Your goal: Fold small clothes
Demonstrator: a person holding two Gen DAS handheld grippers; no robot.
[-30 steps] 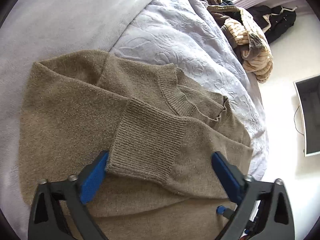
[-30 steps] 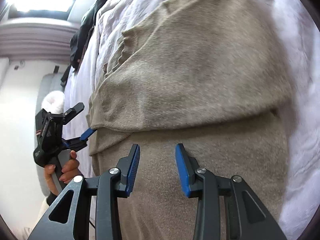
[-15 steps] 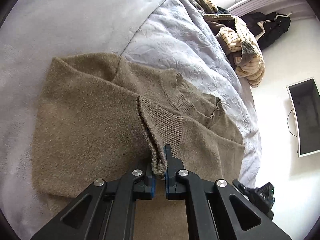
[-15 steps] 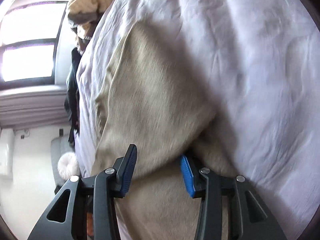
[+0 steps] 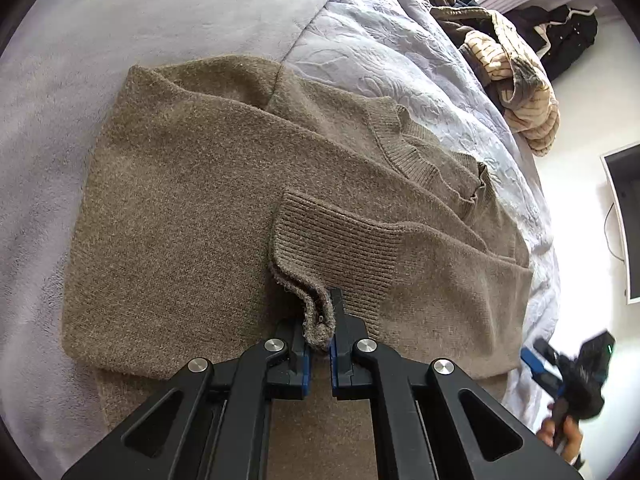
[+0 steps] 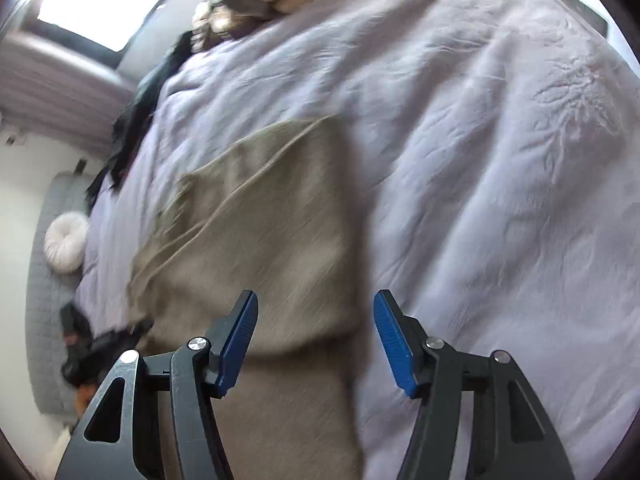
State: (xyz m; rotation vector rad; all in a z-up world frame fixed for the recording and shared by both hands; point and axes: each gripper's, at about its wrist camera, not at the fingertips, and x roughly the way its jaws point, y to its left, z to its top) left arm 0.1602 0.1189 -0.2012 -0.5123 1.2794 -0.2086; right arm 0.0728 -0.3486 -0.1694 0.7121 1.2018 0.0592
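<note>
A brown knit sweater [image 5: 208, 208] lies flat on the bed, one sleeve folded across its chest. My left gripper [image 5: 319, 340] is shut on the ribbed cuff [image 5: 320, 320] of that sleeve, and the cuff corner curls up between the jaws. In the right wrist view the same sweater [image 6: 272, 240] looks beige and blurred. My right gripper [image 6: 316, 340] is open and empty, held above the sweater's right edge. It also shows in the left wrist view [image 5: 568, 372] at the far right.
The bed has a lilac quilted cover [image 5: 392, 52] and a plush blanket [image 5: 120, 20]. A heap of striped clothes [image 5: 516, 72] lies at the far end. A monitor [image 5: 624, 220] stands on the right. A round white cushion [image 6: 66, 242] lies on a grey mat.
My left gripper closed on the sleeve cuff and has drawn it back toward me. My right gripper opened wider and swung away to the sweater's right side.
</note>
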